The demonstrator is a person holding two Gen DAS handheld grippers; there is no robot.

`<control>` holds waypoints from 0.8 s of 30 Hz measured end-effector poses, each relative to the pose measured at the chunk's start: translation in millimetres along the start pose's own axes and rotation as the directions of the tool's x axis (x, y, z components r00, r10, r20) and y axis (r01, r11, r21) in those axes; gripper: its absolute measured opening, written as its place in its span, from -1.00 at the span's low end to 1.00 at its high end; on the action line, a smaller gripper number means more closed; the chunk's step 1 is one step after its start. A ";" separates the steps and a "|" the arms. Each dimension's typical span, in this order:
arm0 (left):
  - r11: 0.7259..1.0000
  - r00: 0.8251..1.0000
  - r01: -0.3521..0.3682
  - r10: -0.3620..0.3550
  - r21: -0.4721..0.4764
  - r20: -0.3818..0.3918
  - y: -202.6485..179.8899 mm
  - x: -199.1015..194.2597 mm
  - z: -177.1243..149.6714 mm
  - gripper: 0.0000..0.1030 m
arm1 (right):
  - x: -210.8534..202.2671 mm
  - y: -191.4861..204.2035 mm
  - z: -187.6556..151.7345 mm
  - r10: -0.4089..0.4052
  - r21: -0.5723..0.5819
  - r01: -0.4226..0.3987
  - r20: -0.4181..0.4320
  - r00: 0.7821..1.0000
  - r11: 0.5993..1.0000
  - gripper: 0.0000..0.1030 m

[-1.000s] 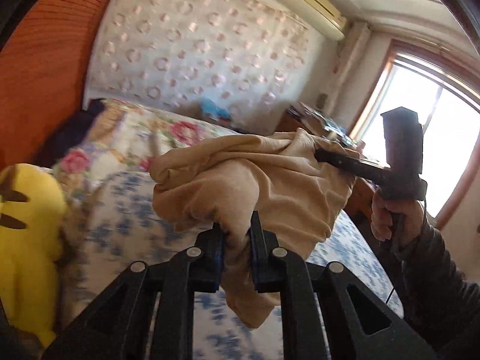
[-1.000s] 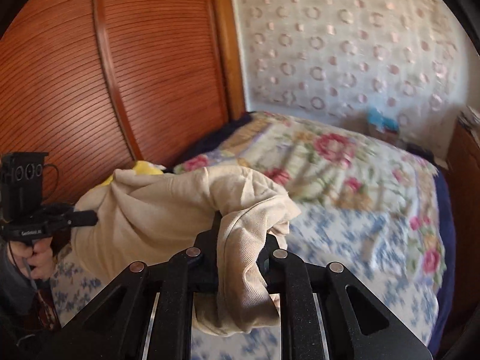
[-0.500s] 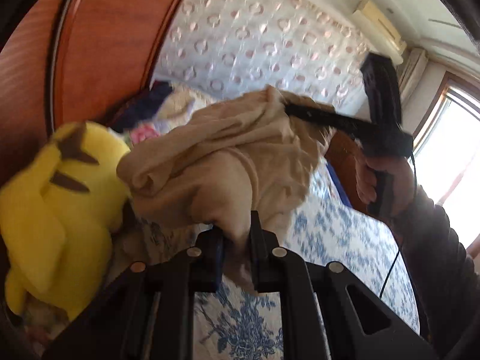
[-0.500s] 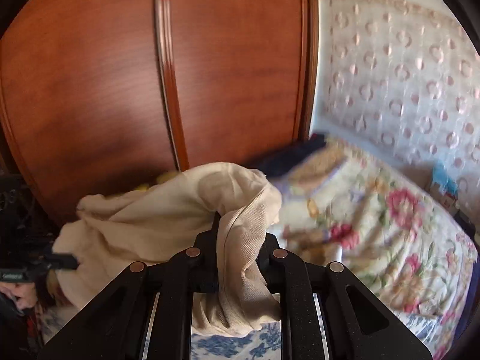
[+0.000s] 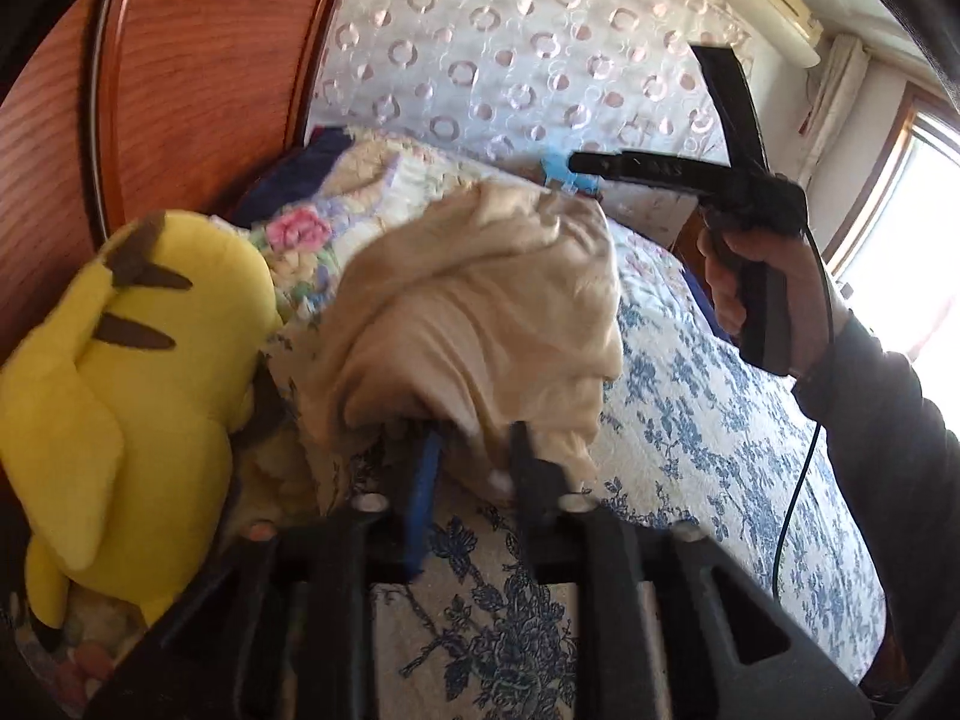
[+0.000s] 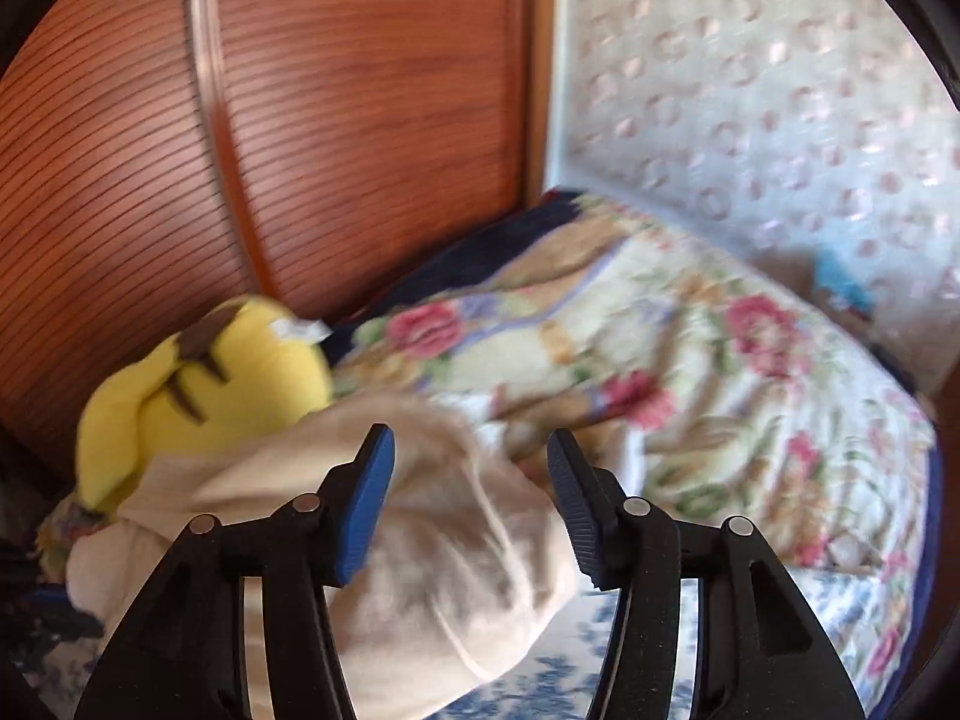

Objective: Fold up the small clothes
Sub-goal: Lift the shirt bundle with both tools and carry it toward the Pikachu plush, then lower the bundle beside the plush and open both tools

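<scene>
A beige garment (image 5: 480, 324) lies bunched on the bed next to a yellow plush toy. It also shows in the right wrist view (image 6: 420, 570). My left gripper (image 5: 474, 468) has its jaws parted, with the garment's lower edge lying loose between and over the fingertips. My right gripper (image 6: 471, 498) is open and empty, just above the garment. In the left wrist view the right gripper (image 5: 576, 165) hangs above the garment, apart from it.
A yellow plush toy (image 5: 120, 372) sits left of the garment against a wooden wardrobe door (image 6: 300, 120). The bed has a blue floral quilt (image 5: 720, 450) and a folded flowered blanket (image 6: 660, 372). A window (image 5: 912, 210) is at the right.
Both grippers have opened and let go of the garment. It has dropped onto the bed beside the plush toy. The right gripper has risen clear of it.
</scene>
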State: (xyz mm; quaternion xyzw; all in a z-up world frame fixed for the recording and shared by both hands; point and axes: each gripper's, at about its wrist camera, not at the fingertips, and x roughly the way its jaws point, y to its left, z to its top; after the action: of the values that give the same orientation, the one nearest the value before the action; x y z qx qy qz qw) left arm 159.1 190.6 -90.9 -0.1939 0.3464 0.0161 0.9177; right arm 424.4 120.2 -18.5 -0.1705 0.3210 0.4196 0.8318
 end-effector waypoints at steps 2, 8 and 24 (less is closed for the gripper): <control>1.000 0.999 -0.009 0.008 0.017 0.040 -1.1 -9.6 4.2 -0.17 | -15.7 -6.5 -3.6 0.005 0.033 -0.006 0.043 0.999 0.999 0.05; 0.995 0.997 0.013 -0.020 0.095 0.072 -12.6 4.3 48.2 0.08 | -23.3 13.8 -26.4 0.176 0.016 -0.176 0.021 0.984 0.984 0.02; 0.977 0.980 -0.173 0.183 0.128 -0.072 18.6 89.7 92.3 0.08 | 24.0 -11.9 -49.9 0.037 0.124 -0.031 -0.043 0.998 0.992 -0.01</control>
State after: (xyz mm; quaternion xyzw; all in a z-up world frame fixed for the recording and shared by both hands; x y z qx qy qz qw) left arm 282.2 232.3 -91.7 -0.1065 0.4008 0.0692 0.9073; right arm 425.1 99.8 -71.2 -0.1228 0.3678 0.4091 0.8260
